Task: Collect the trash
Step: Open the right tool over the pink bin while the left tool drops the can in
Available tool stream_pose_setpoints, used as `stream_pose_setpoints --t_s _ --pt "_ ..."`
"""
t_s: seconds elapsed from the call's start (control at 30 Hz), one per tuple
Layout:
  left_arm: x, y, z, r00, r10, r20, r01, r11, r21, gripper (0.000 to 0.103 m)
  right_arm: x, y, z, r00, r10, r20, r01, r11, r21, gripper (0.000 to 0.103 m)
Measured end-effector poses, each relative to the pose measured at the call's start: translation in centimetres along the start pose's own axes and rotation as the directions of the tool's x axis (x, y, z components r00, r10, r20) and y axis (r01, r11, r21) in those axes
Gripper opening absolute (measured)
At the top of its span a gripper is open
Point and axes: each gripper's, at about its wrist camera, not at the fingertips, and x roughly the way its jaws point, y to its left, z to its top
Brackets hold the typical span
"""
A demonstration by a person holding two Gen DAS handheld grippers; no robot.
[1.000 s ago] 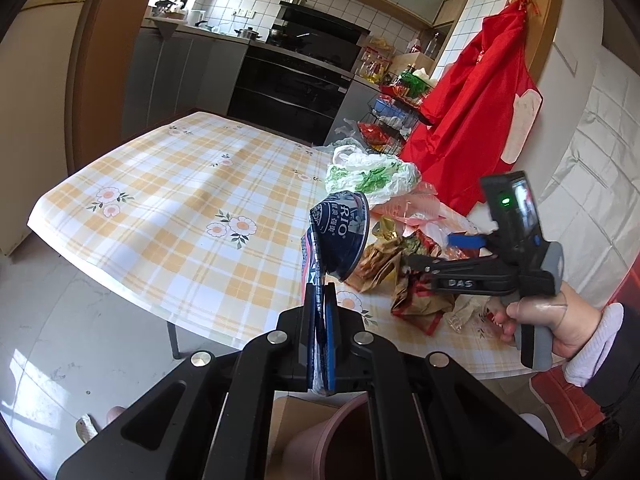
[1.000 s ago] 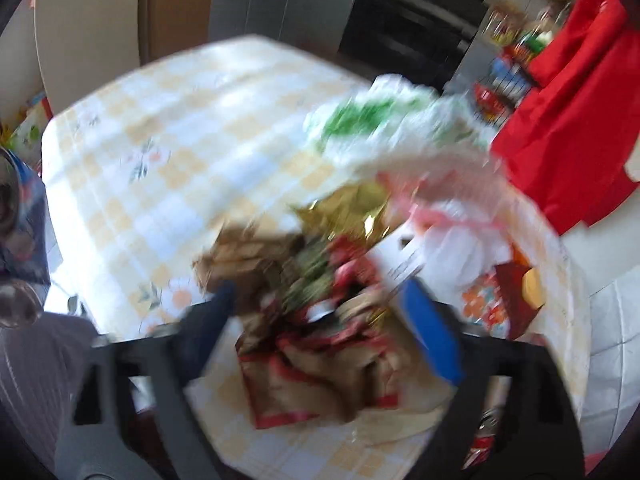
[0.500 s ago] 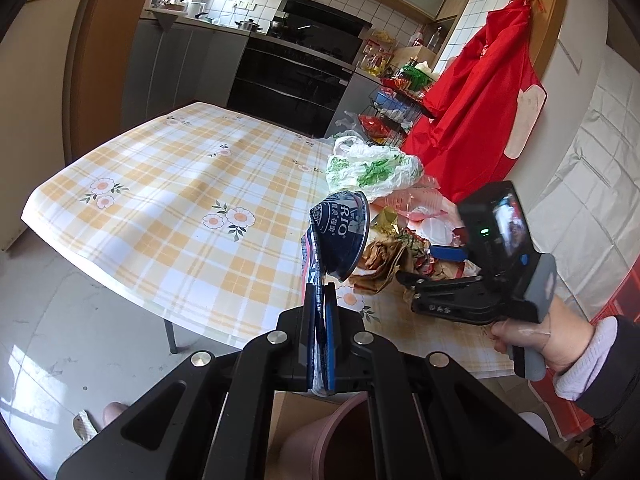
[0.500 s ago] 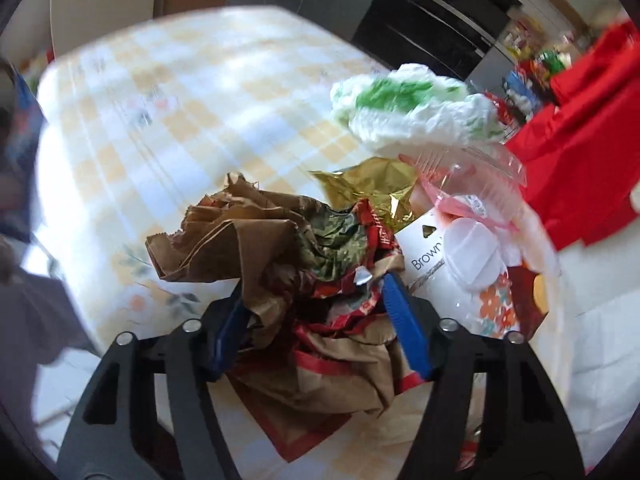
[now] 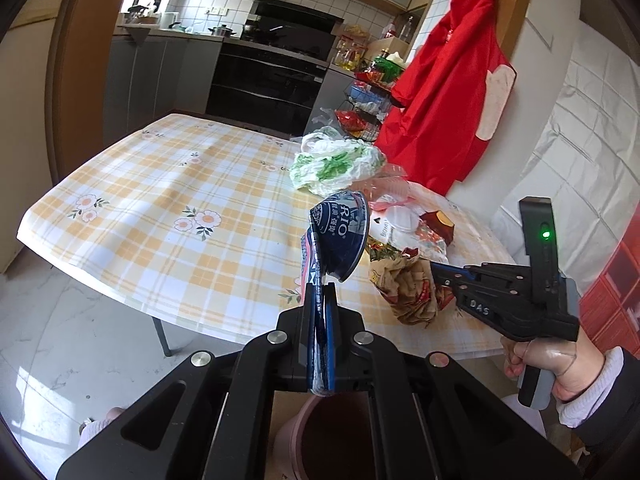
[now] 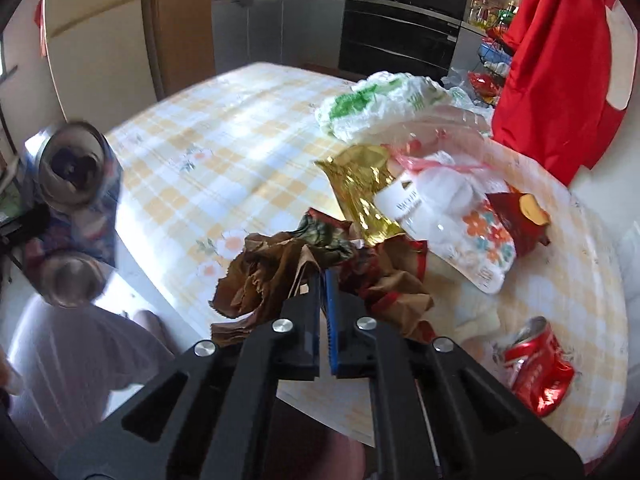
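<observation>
Right tool (image 6: 323,280) now clamping wrapper (image 6: 280,276)

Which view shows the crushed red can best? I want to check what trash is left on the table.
The right wrist view: the crushed red can lies in plain sight on the checked tablecloth, right of the right gripper. The left wrist view does not show it.

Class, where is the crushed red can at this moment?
In the right wrist view, the crushed red can lies alone on the checked tablecloth at lower right, near the table's edge, right of the crumpled brown paper bag.
</observation>
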Motion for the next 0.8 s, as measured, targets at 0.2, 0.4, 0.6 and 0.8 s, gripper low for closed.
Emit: stream_pose_setpoints --t_s 0.2,0.4,0.6,0.8 --pt "-1.8 -1.1 -0.5 1.000 0.003 0.012 -0.004 1.000 0.024 0.005 -1.1 0.8 -0.4 0.999 0.020 0.028 -0.019 0.999 -0.046 0.006" --pt "-2.6 -1.7 -0.9 1.000 -0.012 -0.005 0.012 0.999 0.034 0.005 -7.0 0.4 -1.3 0.987 0.069 0.147 -0.073 0.997 0.026 0.006" --pt "-1.6 -3.3 -2.6 0.993 -0.068 -0.093 0.073 0.996 0.058 0.005 -13.5 -1.3 -4.5 0.968 0.064 0.243 -0.099 0.986 0.135 0.006" --pt "-0.3 -6.2 -4.5 0.977 -0.118 -0.176 0.134 0.988 0.080 0.005 -17.6 -3.0 -8.0 0.958 0.052 0.283 -0.110 0.975 0.193 0.006"
